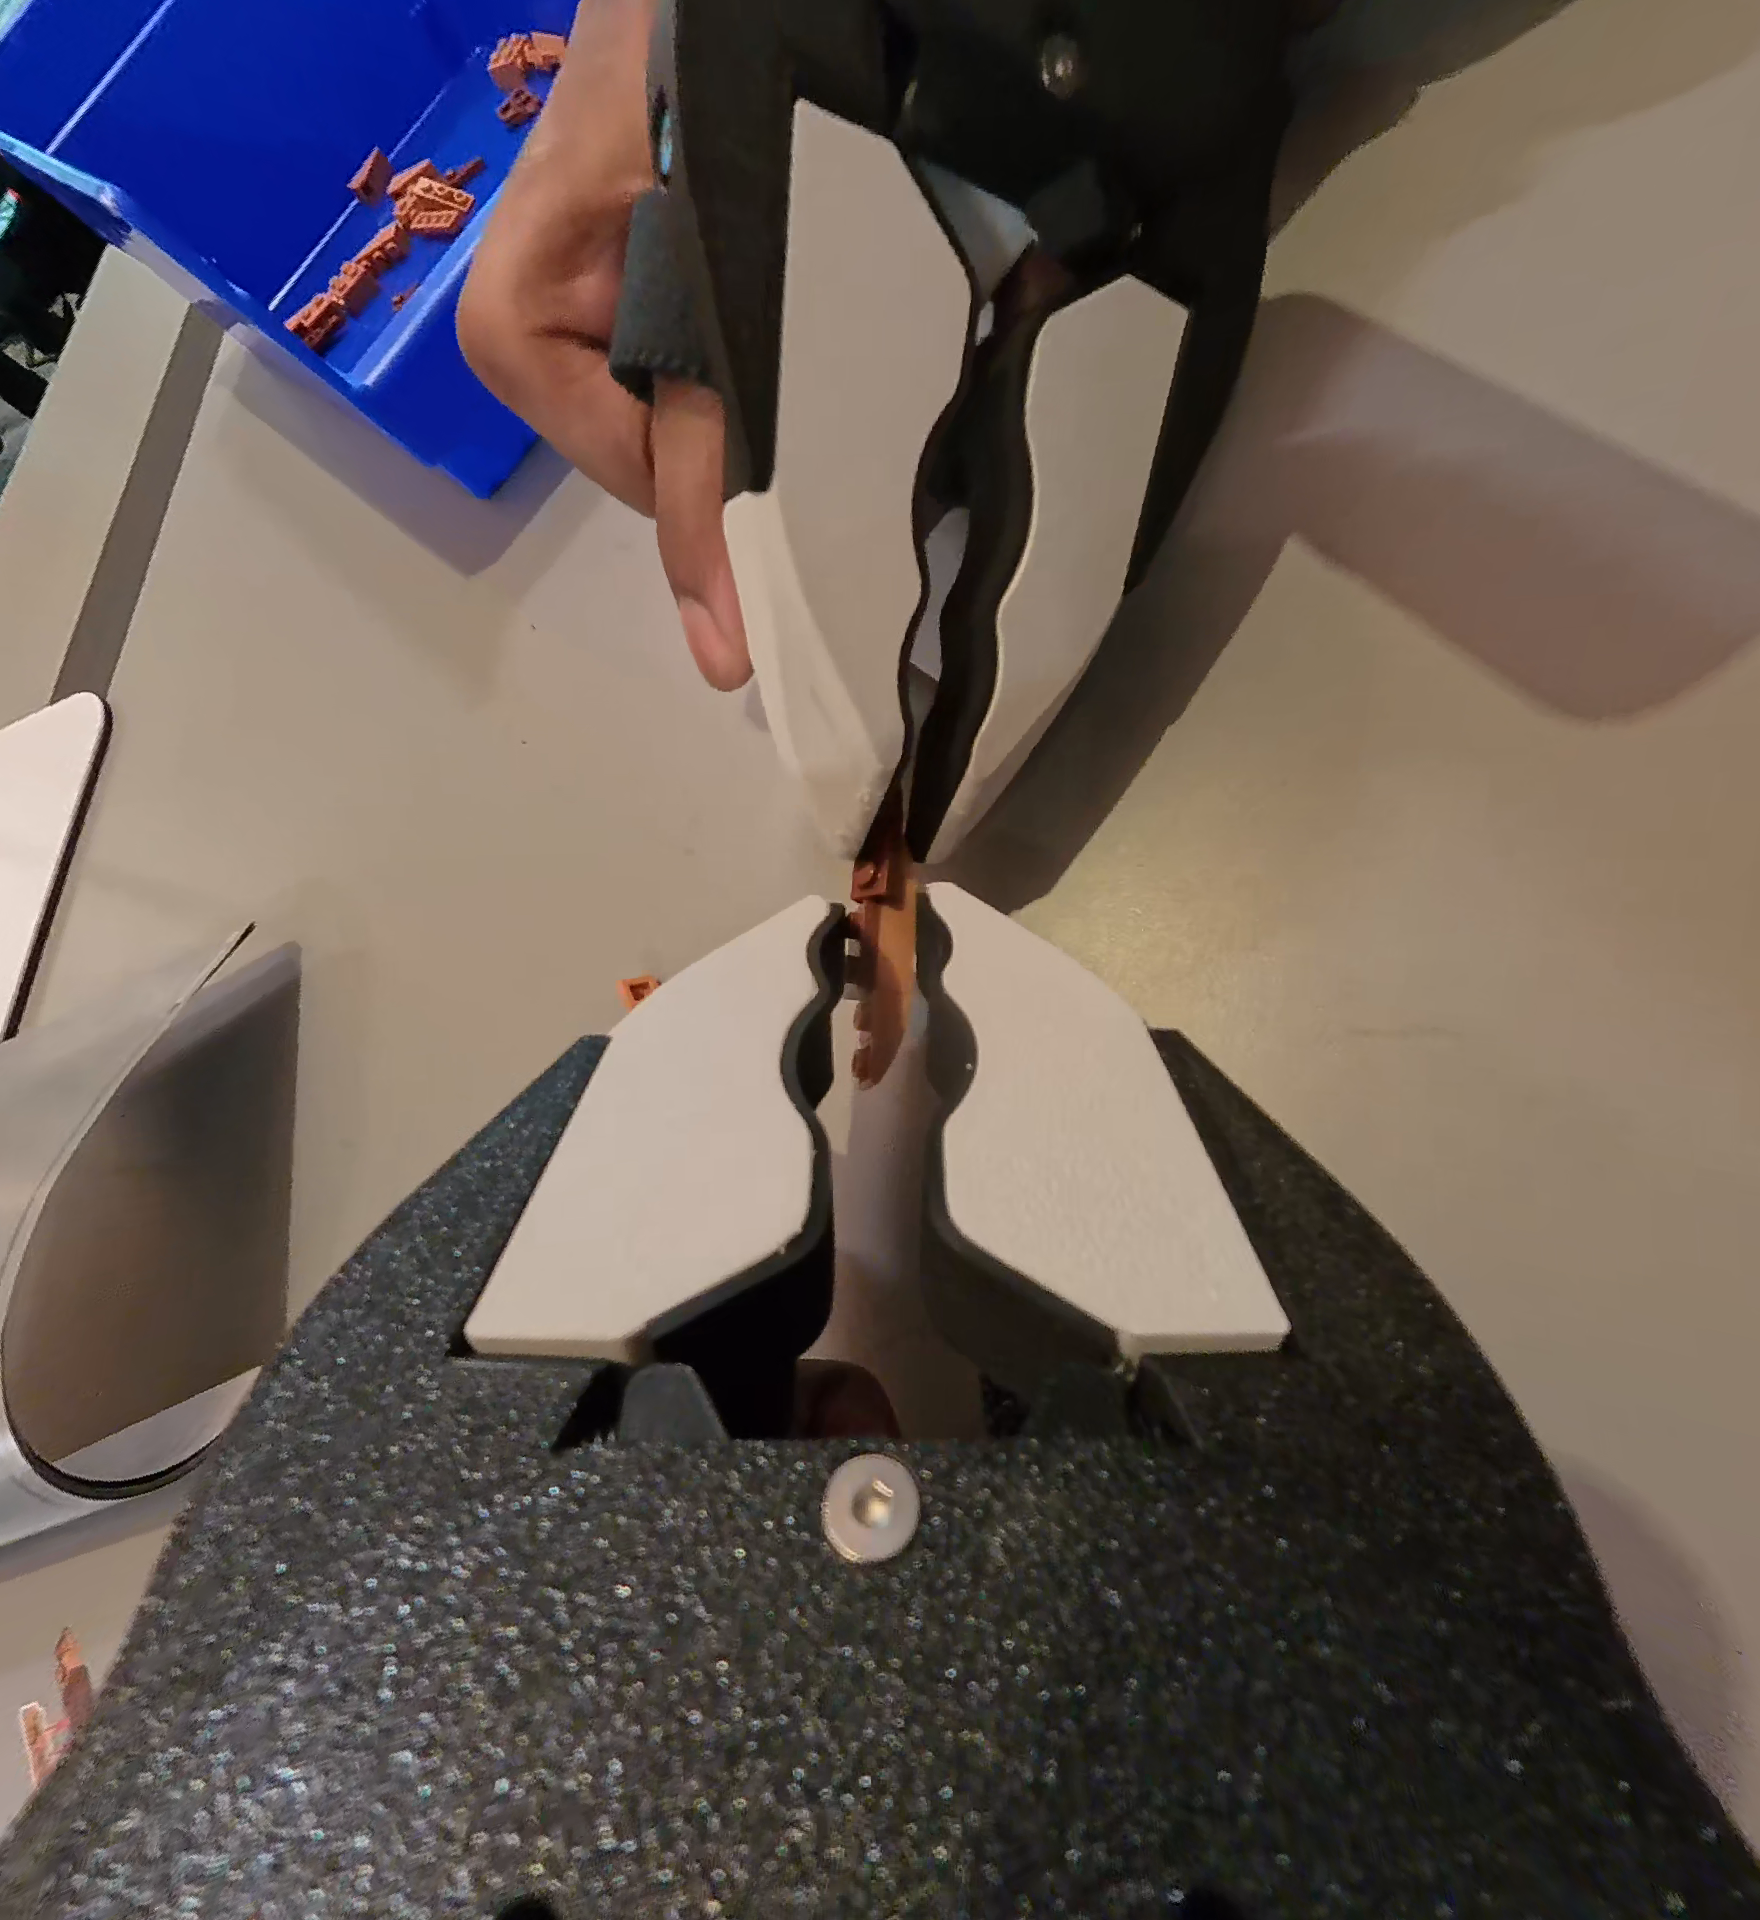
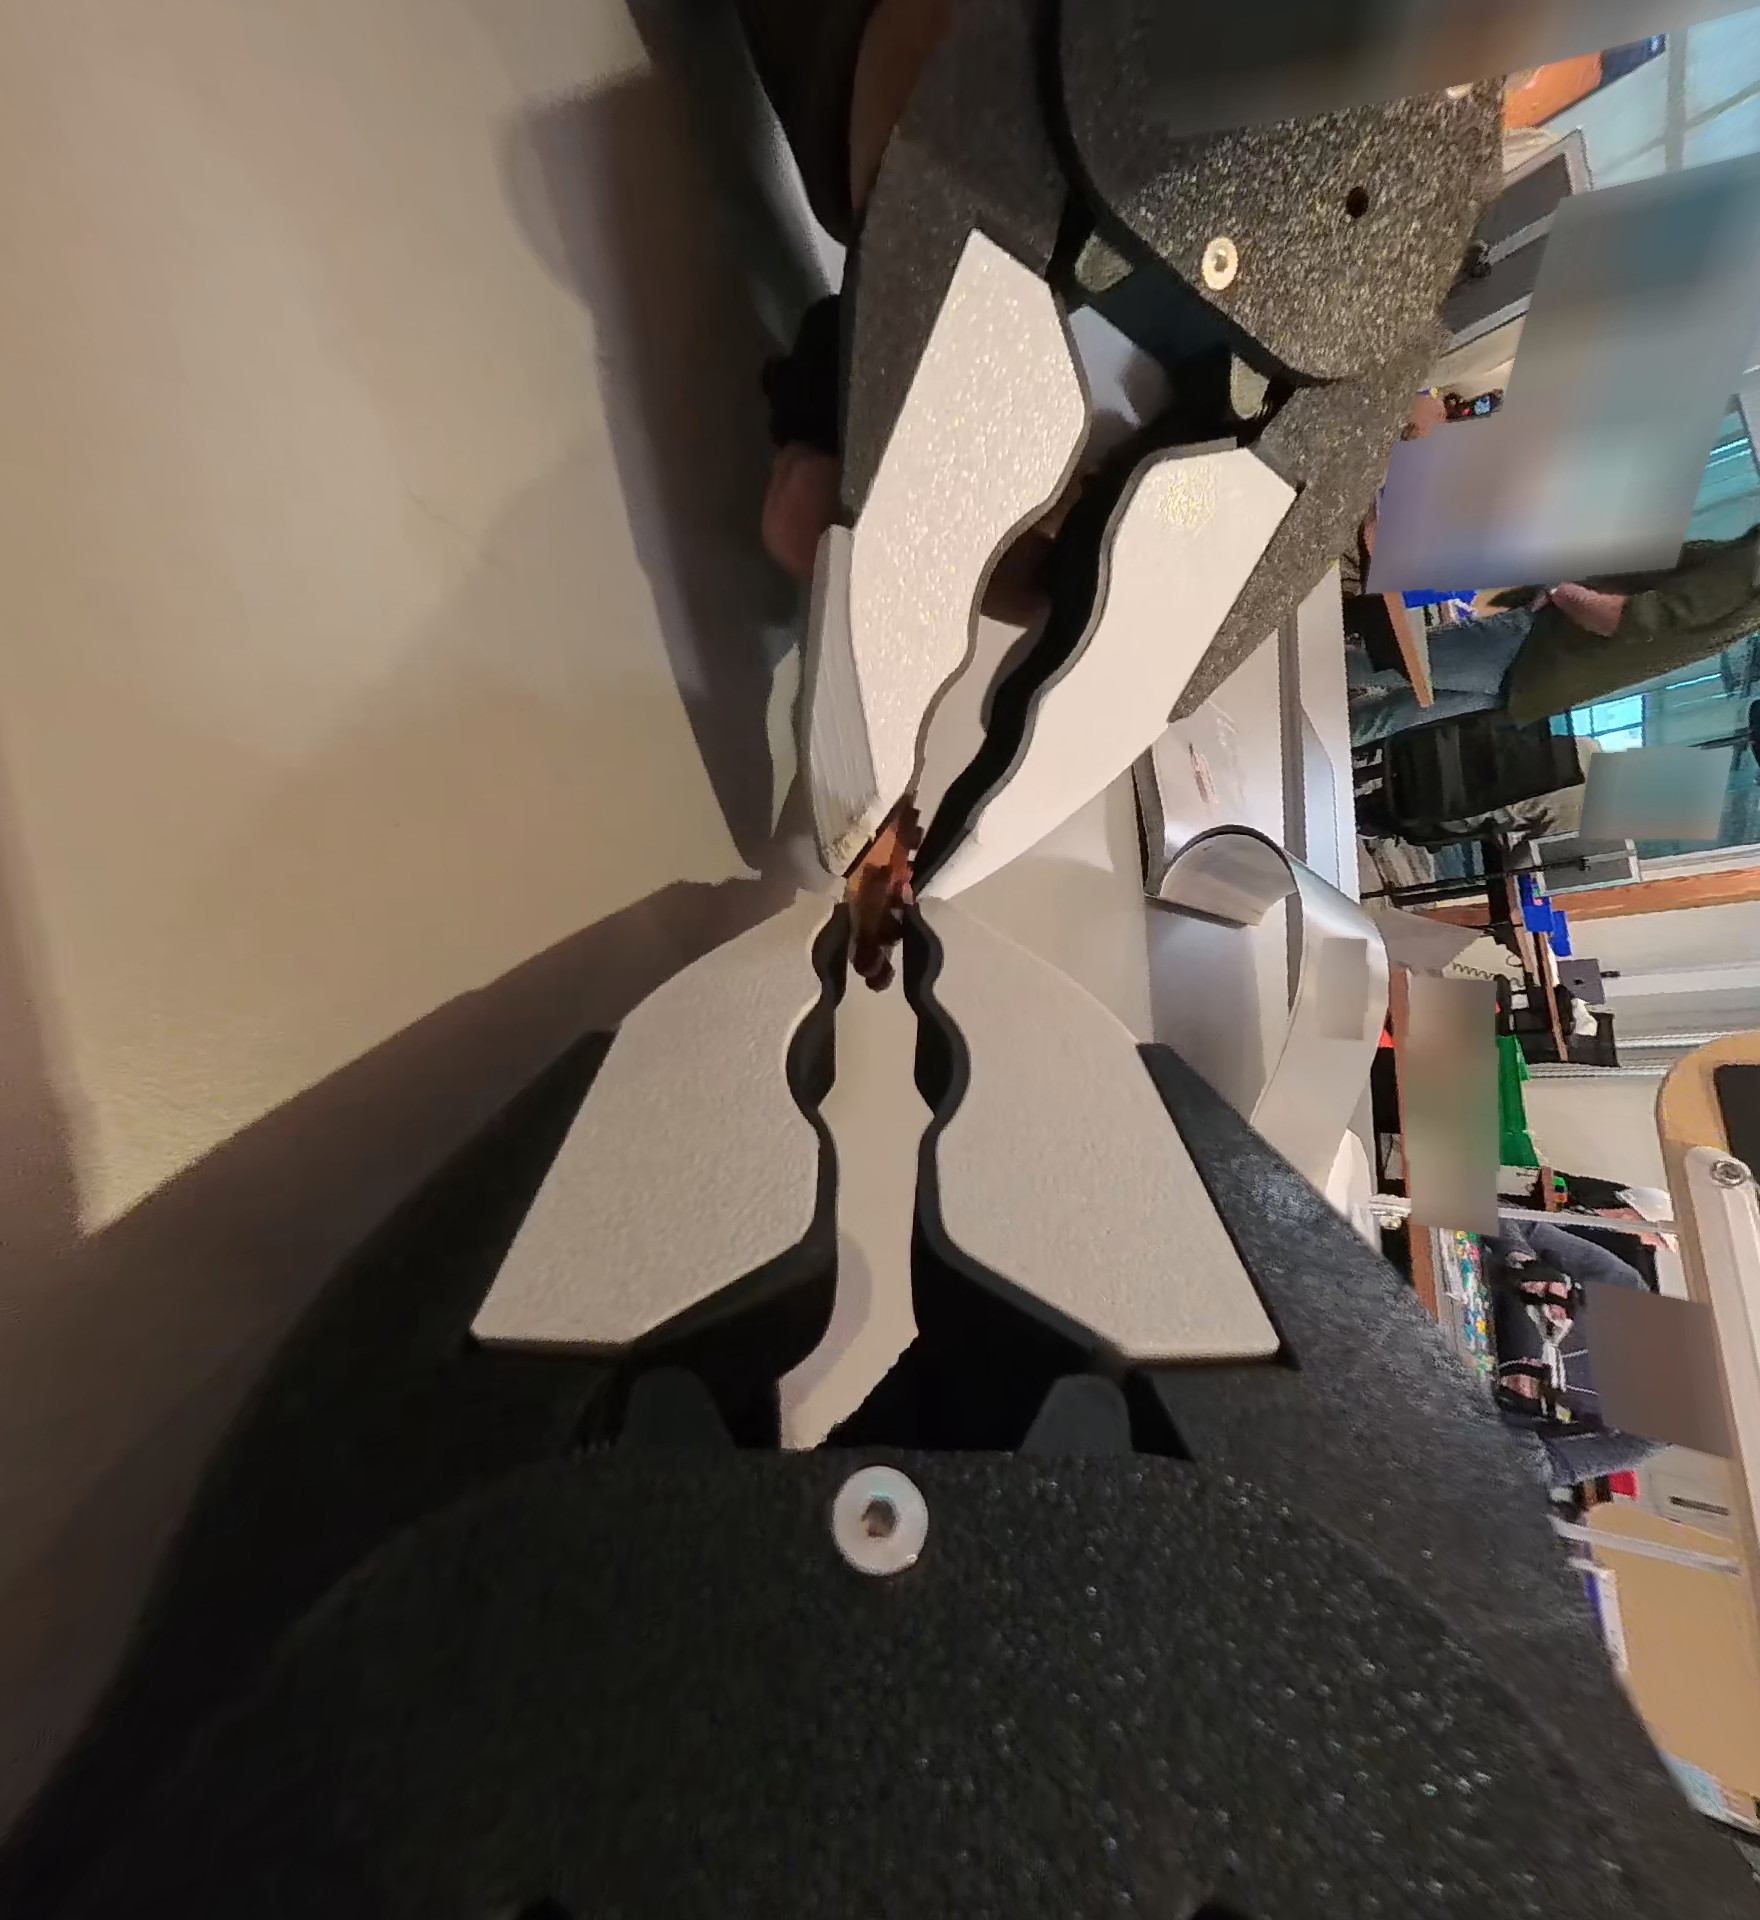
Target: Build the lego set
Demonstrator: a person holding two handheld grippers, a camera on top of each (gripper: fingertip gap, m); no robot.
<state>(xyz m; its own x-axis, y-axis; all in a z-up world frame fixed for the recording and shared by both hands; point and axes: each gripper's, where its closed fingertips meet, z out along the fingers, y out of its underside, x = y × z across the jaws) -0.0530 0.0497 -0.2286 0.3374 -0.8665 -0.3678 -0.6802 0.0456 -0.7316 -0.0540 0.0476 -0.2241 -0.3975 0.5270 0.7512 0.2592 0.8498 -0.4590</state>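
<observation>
The left gripper point(image 1: 881, 914) is squeezed onto a flat brown lego piece point(image 1: 884, 987), which stands on its edge between the grey fingers; the right gripper point(image 1: 891, 847) comes from the far side and pinches a small brown brick point(image 1: 874, 881) at the top end of that flat piece; the two grippers meet tip to tip, up in the air over the pale table point(image 1: 1427, 1039). In the right wrist view the right gripper point(image 2: 871, 925) and the left gripper point(image 2: 881, 847) both clamp the same brown lego bits point(image 2: 881, 883), which look small and dark there. A bare hand point(image 1: 585, 301) holds the right gripper; one finger lies along its side. A blue bin point(image 1: 263, 135) sits at the far left corner of the table, with many loose brown bricks point(image 1: 408, 208) in it; one more small brick point(image 1: 639, 987) lies on the table just beside the left gripper's finger. A white tray point(image 1: 14, 831) rests at the left edge.
</observation>
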